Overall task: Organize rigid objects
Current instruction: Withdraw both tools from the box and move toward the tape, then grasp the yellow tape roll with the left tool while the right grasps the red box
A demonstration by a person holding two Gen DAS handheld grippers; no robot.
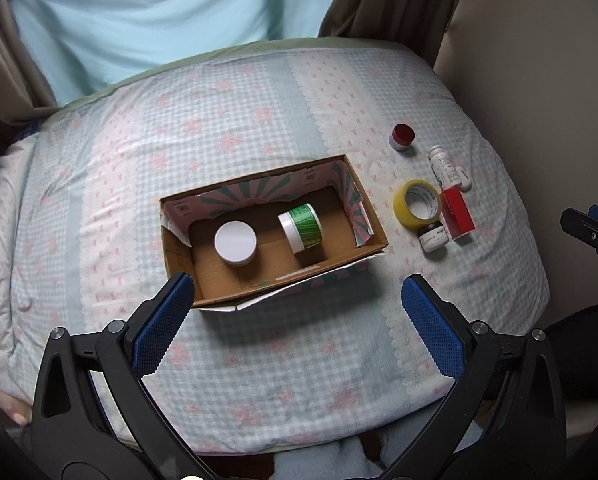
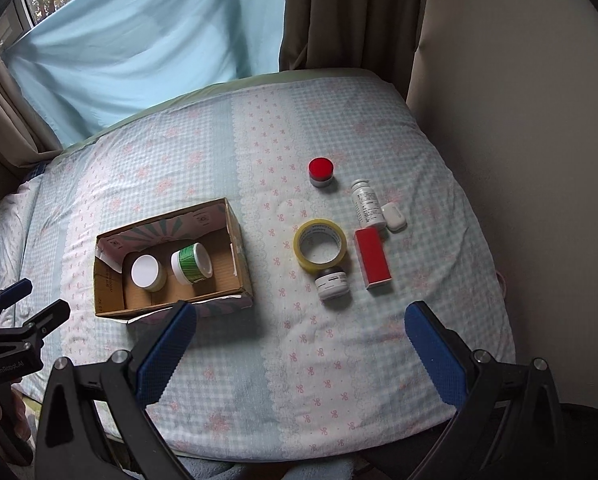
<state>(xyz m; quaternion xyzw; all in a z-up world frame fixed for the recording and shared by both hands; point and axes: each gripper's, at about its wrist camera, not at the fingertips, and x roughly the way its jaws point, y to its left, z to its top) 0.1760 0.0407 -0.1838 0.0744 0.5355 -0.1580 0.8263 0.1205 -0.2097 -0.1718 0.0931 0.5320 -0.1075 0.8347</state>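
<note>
Nearest the lenses, I hold both tools above the bed [image 2: 259,380], each with its jaws spread wide and nothing between them: the left hand-held gripper [image 1: 297,308] hangs over the near wall of the cardboard box [image 1: 179,256], the right hand-held gripper [image 2: 299,336] over bare quilt short of the loose items. The pads [image 2: 167,352] are blue, knurled rubber on black plastic arms.

Judged from the layout, sorting is partly done: two jars are boxed and six items remain outside. The next move probably falls to my right tool, and calls for a descent on the closest item, jaws straddling its round body.

That item is the small black-lidded jar [image 2: 331,280], a short white cylinder touching the tape roll [image 2: 320,250], a glossy yellow ring lying flat. Just beside them lies the red carton [image 2: 373,258], a smooth rectangular block. Beyond it a white bottle [image 2: 366,204] lies on its side next to a small white rounded case [image 2: 394,217]. Farthest stands the red-capped jar [image 2: 321,173].

Inside the box, a corrugated tray with printed flaps folded inward, the white-lidded jar [image 1: 235,243] stands upright and the green-labelled jar [image 1: 301,227] lies tipped. The quilt is soft checked fabric, so hard items may settle unevenly.
</note>
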